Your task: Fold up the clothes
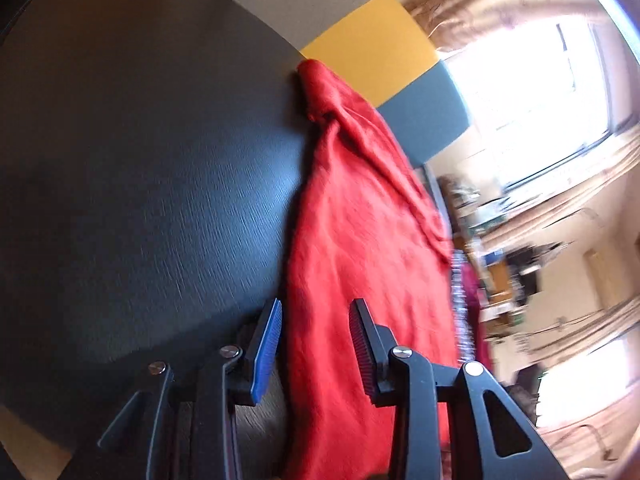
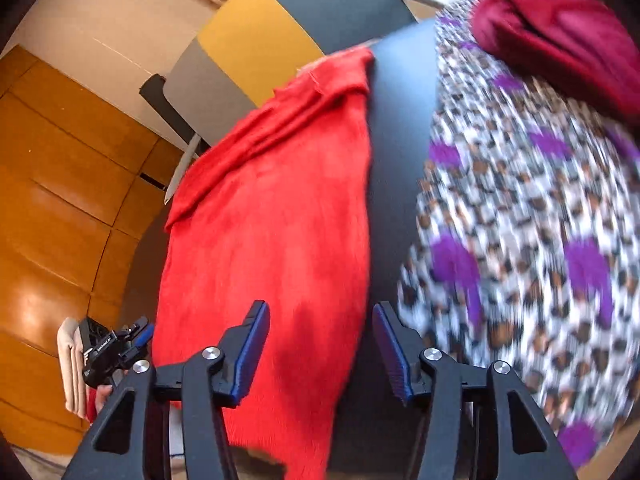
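A bright red garment (image 1: 352, 208) lies stretched along the dark table (image 1: 140, 160), its far end bunched near the table's edge. My left gripper (image 1: 316, 308) hovers over its near end with the jaws apart; the cloth's left border runs under the gap and no pad presses on it. In the right wrist view the same red garment (image 2: 272, 220) lies flat on the table (image 2: 400, 160), with a fold at its far end. My right gripper (image 2: 320, 308) stands open above its right edge, holding nothing. The left gripper (image 2: 116, 348) shows small at the lower left.
A leopard-and-purple patterned garment (image 2: 520, 220) lies heaped to the right of the red one, with a dark red garment (image 2: 560, 40) on top. Grey, yellow and blue-grey panels (image 2: 256, 40) stand past the table's far edge. A wooden floor (image 2: 60, 200) lies to the left.
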The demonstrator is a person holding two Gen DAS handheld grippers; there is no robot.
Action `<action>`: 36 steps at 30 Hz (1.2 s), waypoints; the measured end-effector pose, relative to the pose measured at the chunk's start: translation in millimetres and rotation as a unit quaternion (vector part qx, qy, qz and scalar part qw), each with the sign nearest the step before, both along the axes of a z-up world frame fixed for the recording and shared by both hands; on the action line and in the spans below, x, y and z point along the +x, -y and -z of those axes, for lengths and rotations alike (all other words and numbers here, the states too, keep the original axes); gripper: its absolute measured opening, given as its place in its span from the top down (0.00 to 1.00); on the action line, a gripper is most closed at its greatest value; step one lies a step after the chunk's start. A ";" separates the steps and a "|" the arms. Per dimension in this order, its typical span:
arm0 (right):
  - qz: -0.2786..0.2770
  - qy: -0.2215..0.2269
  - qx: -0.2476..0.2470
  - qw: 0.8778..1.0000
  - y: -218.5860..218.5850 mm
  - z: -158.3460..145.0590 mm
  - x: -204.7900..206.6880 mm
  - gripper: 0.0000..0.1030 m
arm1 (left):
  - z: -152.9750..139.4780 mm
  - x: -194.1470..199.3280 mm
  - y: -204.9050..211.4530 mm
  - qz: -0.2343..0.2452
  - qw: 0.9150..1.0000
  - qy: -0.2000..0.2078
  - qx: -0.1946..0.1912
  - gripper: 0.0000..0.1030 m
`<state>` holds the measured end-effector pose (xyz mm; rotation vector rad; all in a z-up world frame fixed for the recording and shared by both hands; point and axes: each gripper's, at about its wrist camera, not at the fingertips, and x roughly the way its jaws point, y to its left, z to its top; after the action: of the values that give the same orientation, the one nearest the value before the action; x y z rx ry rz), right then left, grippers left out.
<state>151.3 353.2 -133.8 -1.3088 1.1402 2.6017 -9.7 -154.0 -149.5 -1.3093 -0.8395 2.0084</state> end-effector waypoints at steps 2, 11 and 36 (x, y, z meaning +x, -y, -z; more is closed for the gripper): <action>-0.004 0.015 -0.005 1.000 9.1 9.3 7.9 0.46 | 2.8 2.1 -2.8 0.004 1.000 0.006 0.014 0.65; -0.062 0.003 -0.008 0.998 49.0 18.5 4.0 0.54 | 20.0 25.4 -20.5 0.073 0.995 0.037 0.058 0.65; -0.123 -0.163 -0.195 0.959 8.2 -39.8 36.5 0.91 | -71.8 66.7 3.3 0.114 0.974 -0.009 0.194 0.94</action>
<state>187.8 345.0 -94.0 -1.1630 1.7198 2.9642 57.1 -157.3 -77.7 -1.1048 -0.9678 1.5778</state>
